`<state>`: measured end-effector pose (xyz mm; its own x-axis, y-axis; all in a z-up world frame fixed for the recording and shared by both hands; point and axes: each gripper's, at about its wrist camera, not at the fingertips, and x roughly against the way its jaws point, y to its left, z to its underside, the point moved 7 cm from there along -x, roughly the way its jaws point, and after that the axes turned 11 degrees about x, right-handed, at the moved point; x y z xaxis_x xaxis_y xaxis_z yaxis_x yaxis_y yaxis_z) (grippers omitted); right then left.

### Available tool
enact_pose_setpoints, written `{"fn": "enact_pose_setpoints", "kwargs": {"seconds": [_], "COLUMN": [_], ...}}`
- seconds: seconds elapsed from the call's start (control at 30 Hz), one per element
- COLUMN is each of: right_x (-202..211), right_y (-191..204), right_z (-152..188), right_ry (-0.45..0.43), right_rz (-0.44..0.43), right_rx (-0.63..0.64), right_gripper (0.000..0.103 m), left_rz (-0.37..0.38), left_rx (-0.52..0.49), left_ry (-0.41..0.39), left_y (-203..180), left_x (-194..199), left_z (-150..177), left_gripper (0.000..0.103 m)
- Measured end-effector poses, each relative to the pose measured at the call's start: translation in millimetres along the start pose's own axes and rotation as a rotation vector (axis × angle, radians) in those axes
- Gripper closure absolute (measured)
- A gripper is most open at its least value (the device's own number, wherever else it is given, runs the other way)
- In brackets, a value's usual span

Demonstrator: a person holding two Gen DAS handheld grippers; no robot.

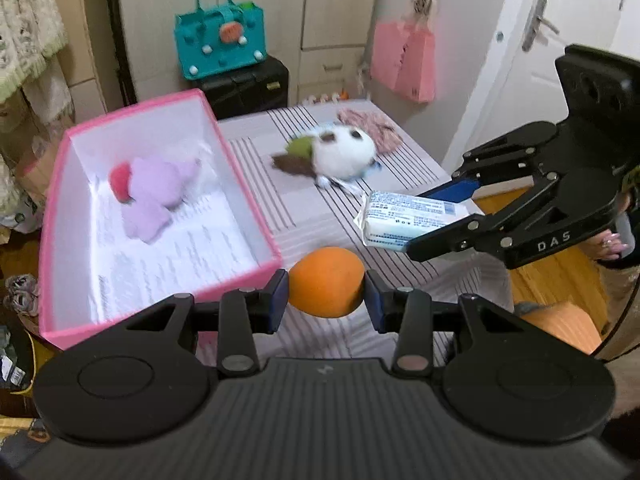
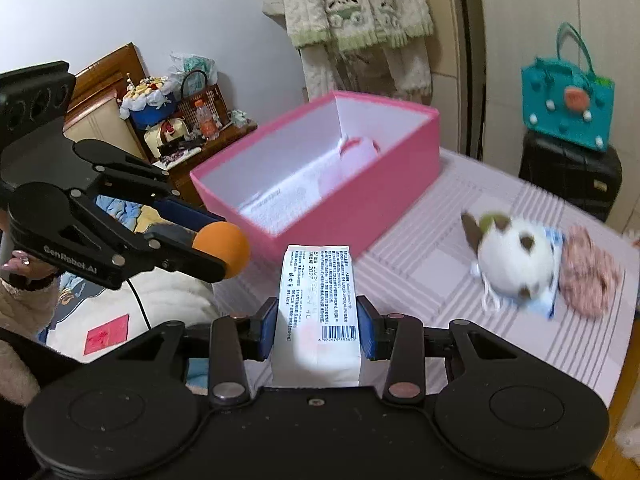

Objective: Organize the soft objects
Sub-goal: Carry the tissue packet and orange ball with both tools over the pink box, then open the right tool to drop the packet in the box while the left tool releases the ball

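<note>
My left gripper is shut on an orange ball, held above the striped table beside the near right corner of the open pink box. A purple plush toy lies inside the box. My right gripper is shut on a white tissue pack, held above the table right of the box; the pack also shows in the left wrist view. A white plush with brown patches lies on the table beyond, with a pink patterned cloth behind it.
The striped table ends at the right over a wooden floor. A teal handbag sits on a black suitcase behind the table. A pink paper bag hangs by the white door. A cluttered nightstand stands beyond the box.
</note>
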<state>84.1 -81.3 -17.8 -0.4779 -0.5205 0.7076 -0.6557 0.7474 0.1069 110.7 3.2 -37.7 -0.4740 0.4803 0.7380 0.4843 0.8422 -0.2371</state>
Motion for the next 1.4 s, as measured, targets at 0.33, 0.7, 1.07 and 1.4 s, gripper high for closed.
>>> {"fn": "enact_pose_setpoints", "kwargs": {"seconds": [0.33, 0.7, 1.07, 1.4], "right_x": [-38, -132, -204, -236], "right_y": [-6, -2, 3, -7], "right_z": [-72, -143, -131, -121], "right_ry": [-0.049, 0.139, 0.366, 0.4], "right_rz": [0.012, -0.005, -0.21, -0.228], "right_rx": [0.12, 0.511, 0.67, 0.646], "right_gripper": [0.058, 0.058, 0.059, 0.057], "left_rz": [-0.084, -0.261, -0.314, -0.383], "left_rx": [0.098, 0.202, 0.322, 0.317], "left_ry": [-0.079, 0.083, 0.212, 0.244], "left_y": [76, 169, 199, 202], "left_x": [-12, -71, -122, -139], "left_z": [-49, -103, -113, -114], "left_gripper": [0.064, 0.063, 0.063, 0.061]}}
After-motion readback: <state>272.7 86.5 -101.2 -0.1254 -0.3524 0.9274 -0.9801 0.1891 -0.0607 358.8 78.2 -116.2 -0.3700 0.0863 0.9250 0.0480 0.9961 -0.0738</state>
